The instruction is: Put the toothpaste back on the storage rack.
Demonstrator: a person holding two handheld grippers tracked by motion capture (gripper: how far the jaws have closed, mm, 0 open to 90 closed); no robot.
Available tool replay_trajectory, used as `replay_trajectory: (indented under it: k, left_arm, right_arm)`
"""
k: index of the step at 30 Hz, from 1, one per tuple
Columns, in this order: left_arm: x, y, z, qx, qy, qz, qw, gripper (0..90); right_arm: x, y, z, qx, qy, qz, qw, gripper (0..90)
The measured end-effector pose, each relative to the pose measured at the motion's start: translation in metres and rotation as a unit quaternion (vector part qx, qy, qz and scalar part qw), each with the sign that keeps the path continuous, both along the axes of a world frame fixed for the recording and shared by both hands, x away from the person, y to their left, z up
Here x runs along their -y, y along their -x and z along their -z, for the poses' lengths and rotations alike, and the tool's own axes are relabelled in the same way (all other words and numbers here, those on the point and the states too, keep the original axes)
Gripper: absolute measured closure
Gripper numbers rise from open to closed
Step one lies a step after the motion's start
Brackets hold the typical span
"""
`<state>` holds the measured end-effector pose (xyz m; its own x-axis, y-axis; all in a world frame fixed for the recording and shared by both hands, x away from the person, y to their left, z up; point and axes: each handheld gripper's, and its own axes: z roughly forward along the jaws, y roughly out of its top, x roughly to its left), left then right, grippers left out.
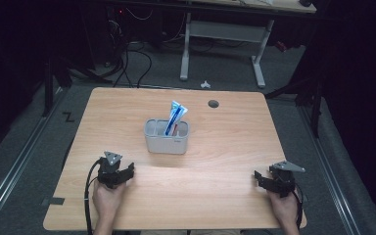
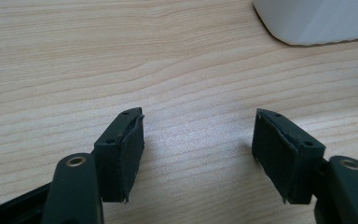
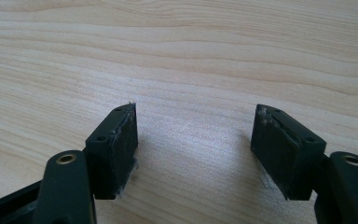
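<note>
- The left gripper (image 1: 126, 172) rests on the near left part of the wooden table (image 1: 235, 147), its jaws standing apart with nothing but bare wood between them; its own camera shows the two black pads (image 2: 126, 154) well separated.
- The right gripper (image 1: 260, 177) rests near the right edge of the table, jaws likewise spread and empty, with only wood grain between them in the right gripper view.
- The thing nearest the work is a white holder (image 1: 166, 137) at the middle of the table, with a blue and white tube (image 1: 176, 116) standing in it, leaning toward the right and poking above the rim. Something red (image 1: 175, 129) sits low inside beside it.
- Both grippers are well apart from the holder; the left one is the nearer, and a corner of the holder (image 2: 317, 21) shows at the top right of the left gripper view.
- Risks, as I judge them: the holder looks light, so a jaw catching its rim could tip it or push it across the smooth wood. The tube is thin and leaning, so a grip taken high or off-centre may let it twist or slip out. A squeeze on a soft tube could also crease it.
- The right gripper sits close to the table edge, so a careless sweep could carry it off the side.
- Hard to make out: the print on the tube is too small to read, the red item cannot be identified, and the holder's inner dividers are unclear. The holder is cut off by the frame in the left gripper view.
</note>
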<state>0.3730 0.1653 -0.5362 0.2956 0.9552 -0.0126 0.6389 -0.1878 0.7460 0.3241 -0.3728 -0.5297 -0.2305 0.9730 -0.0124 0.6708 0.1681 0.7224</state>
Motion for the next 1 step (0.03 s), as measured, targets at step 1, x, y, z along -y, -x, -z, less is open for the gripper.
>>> replay_trajectory:
  k: [1]
  left_arm:
    - [0.0, 0.0, 0.0, 0.0, 0.0, 0.0, 1.0, 34.5]
  right_arm:
    - [0.0, 0.0, 0.0, 0.0, 0.0, 0.0, 1.0, 31.8]
